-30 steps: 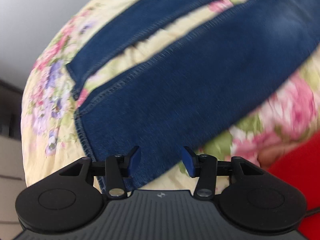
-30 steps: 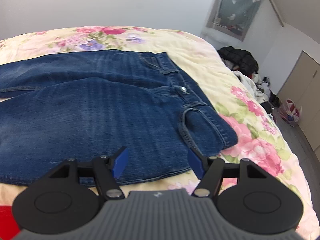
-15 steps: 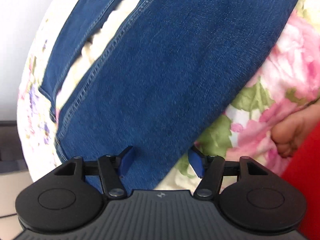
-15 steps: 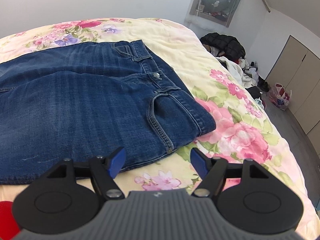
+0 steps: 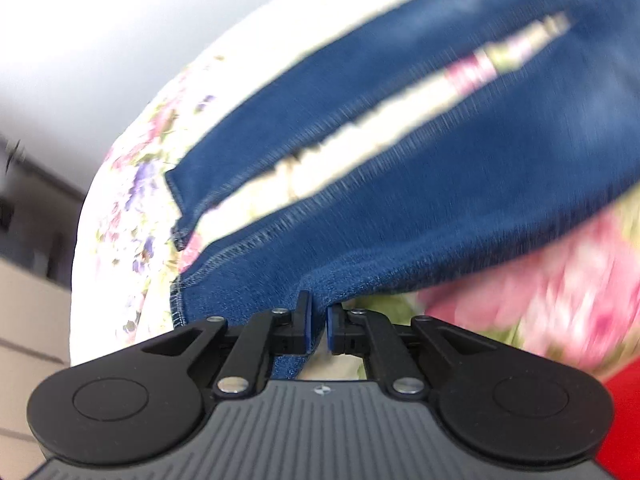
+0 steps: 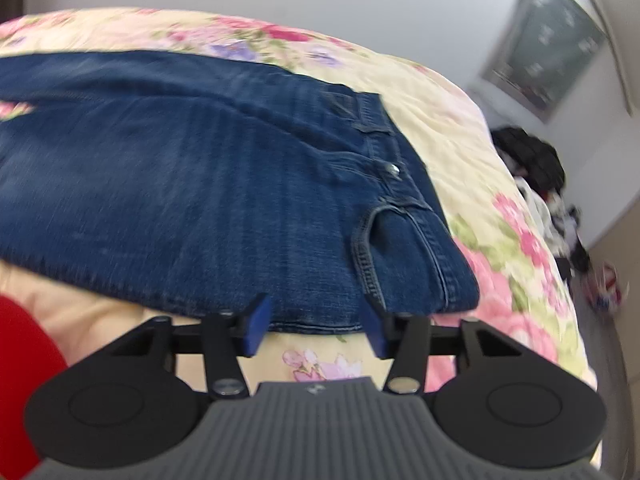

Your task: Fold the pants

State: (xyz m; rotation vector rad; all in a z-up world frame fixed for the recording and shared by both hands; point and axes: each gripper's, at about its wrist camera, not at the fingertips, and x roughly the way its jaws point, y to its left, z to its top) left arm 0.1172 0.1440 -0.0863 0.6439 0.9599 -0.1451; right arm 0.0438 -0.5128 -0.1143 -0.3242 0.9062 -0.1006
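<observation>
Blue jeans (image 5: 460, 184) lie flat on a floral bedspread (image 5: 132, 184), both legs spread with a strip of bedspread between them. My left gripper (image 5: 318, 320) is shut on the near leg's edge by the hem, and denim bunches up between its pads. In the right wrist view the jeans' waist end (image 6: 248, 184) with button and pocket lies ahead. My right gripper (image 6: 316, 330) is open, its blue pads (image 6: 256, 324) at the near side edge of the jeans, just below the waistband corner.
The bedspread (image 6: 480, 168) ends at the right, where a dark pile of clothes (image 6: 532, 160) lies on the floor by the wall. A red sleeve (image 6: 20, 360) shows at the lower left. A framed picture (image 6: 548, 44) hangs on the wall.
My left gripper has closed on the near leg's edge by the hem. My right gripper has moved in to the jeans' near edge, still open.
</observation>
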